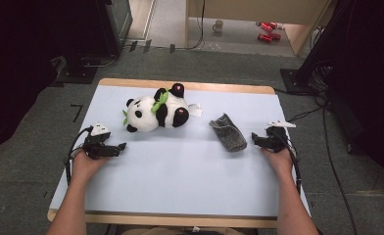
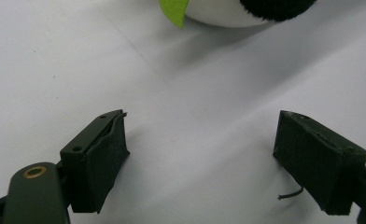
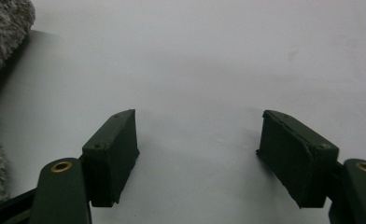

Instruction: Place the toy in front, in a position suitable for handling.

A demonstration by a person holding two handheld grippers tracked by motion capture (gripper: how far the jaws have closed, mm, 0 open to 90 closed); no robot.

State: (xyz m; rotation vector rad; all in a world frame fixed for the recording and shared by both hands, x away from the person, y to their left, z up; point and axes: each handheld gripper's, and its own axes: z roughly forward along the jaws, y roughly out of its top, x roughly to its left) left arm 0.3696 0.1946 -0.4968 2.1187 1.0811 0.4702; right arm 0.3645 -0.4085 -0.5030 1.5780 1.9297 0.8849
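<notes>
left claw [image 1: 122, 146]: spread, nothing gripped, rested on the tabletop [image 1: 180, 176] | panda plush [image 1: 158, 111]: laid just beyond it, apart | right claw [image 1: 254, 139]: spread, nothing gripped | grey sock [image 1: 228, 132]: laid just beside it toward the panda plush, contact not discernible

Plush panda [image 1: 156, 112] on side, far-left of counter; grey fuzzy cloth [image 1: 228, 132] crumpled just right, apart.
</notes>
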